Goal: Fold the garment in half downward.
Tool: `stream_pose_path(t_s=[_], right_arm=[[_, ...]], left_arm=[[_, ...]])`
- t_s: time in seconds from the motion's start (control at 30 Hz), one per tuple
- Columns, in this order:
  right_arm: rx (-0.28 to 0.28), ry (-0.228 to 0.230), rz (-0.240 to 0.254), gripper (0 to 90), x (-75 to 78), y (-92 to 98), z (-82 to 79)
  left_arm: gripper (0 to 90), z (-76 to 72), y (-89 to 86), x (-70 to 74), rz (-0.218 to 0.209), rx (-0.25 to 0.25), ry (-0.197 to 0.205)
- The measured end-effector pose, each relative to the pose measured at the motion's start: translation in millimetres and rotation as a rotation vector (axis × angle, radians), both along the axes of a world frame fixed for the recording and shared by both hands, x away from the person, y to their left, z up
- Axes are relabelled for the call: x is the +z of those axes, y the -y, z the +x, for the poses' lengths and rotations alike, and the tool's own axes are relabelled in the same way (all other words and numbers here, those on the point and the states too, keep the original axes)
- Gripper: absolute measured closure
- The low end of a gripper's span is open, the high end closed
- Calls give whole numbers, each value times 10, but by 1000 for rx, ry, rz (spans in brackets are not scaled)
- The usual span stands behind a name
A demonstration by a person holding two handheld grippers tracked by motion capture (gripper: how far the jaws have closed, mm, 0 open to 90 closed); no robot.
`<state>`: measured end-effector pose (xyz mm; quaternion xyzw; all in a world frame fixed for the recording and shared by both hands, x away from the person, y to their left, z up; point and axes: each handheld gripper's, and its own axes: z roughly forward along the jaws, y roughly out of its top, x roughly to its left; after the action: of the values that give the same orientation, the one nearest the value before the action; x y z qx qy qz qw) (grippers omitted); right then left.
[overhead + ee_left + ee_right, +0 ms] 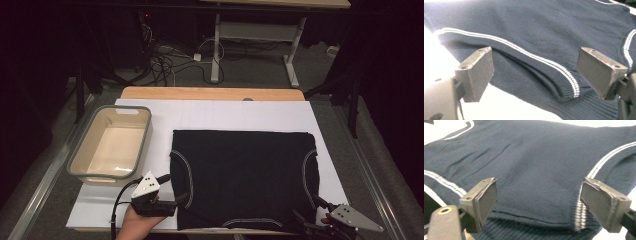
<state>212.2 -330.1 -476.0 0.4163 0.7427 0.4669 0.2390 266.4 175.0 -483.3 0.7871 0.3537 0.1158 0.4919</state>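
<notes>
A dark navy knit garment [245,175] with white stripe trim lies flat on the white board [225,112]. My left gripper [172,189] is at the garment's near left corner, held by a hand, and its jaws stand open. In the left gripper view the gripper [535,72] straddles a ribbed, striped edge of the garment [536,30] without pressing on it. My right gripper [310,210] is at the near right corner and is open too. In the right gripper view the gripper [539,200] has the garment [536,157] and its folded hem lying between the spread jaws, untouched.
A beige tub [111,145] with a grey rim stands on the board's left side, just beyond my left gripper. The wooden table edge [210,93] shows at the far side. Cables and another table's legs [216,55] lie on the floor beyond.
</notes>
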Motion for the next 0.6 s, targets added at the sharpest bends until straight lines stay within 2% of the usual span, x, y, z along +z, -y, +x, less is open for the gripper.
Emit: stream_pose_path(t_s=[0.23,0.33,0.43,0.6], right_arm=[[-21,15,7,48,13,54,31],[-31,12,10,0,12,45,47],[-47,18,11,0,16,31,59],[-67,32,9,0,41,6,69]], left_arm=[[2,24,-41,-13,-4,19,-13],[0,33,-41,-25,0,24,-19],[0,52,-32,-28,-2,23,-21],[0,202,52,-8,22,-24,-8]])
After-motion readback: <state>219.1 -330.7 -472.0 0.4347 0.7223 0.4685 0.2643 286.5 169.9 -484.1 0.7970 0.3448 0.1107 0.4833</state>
